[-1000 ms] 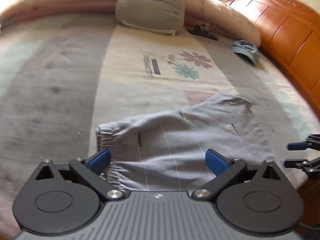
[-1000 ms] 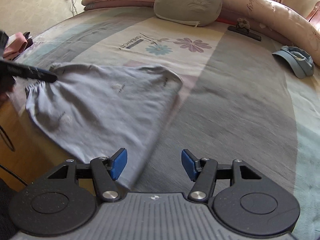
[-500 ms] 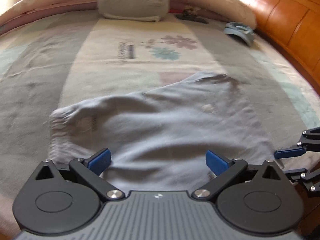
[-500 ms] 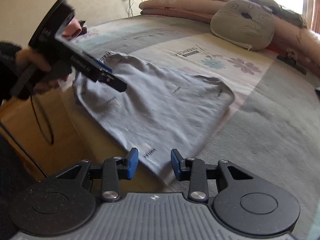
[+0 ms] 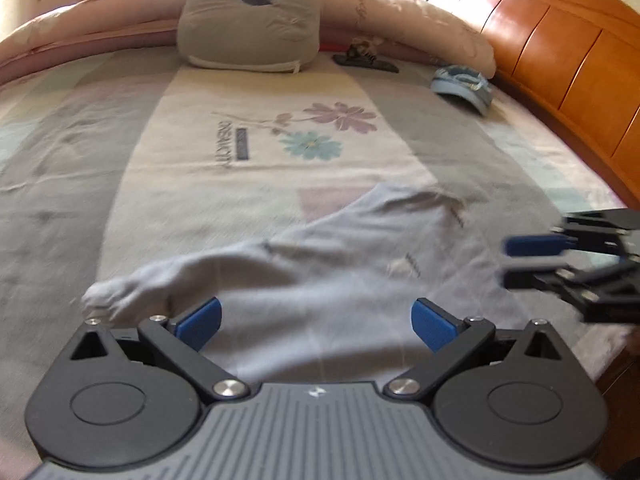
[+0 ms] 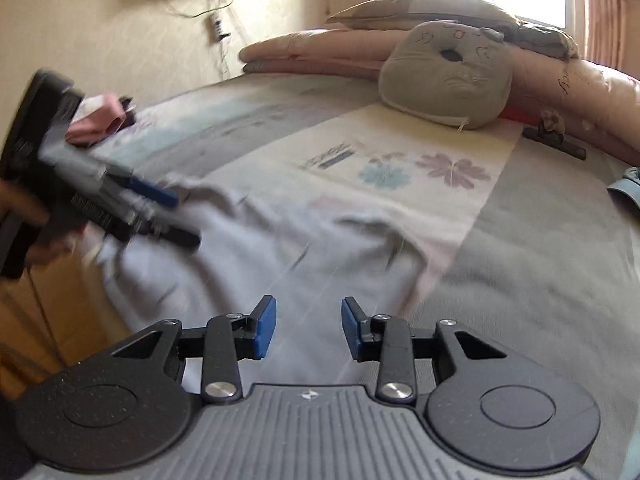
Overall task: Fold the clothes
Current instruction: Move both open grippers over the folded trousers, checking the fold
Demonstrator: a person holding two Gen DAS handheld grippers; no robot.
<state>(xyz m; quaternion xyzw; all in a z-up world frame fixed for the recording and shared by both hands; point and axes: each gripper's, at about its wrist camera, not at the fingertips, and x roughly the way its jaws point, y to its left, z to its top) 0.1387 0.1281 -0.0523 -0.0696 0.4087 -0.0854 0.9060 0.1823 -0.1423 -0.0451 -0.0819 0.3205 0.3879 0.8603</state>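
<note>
A light grey-blue garment (image 5: pixel 340 264) with a gathered elastic end lies rumpled on the bed near its front edge. In the left wrist view my left gripper (image 5: pixel 316 324) hovers wide open just above the cloth's near edge, gripping nothing. The right gripper (image 5: pixel 508 262) comes in from the right at the garment's other end. In the right wrist view my right gripper (image 6: pixel 308 328) stands open low over the garment (image 6: pixel 240 248), the cloth running under its blue pads. A hand holds the left gripper (image 6: pixel 184 220) open at the far left end.
A grey cat-face cushion (image 5: pixel 252 20) and rolled pink quilts sit at the back. A blue cap (image 5: pixel 464 84) and a black clip (image 5: pixel 366 62) lie near the wooden bed frame (image 5: pixel 560 60). A pink item (image 6: pixel 100 120) rests at the far left.
The garment has shifted and bunched up, its elastic end lifted at the left. My right gripper's fingers narrowed, then spread a little. The left gripper stays wide open.
</note>
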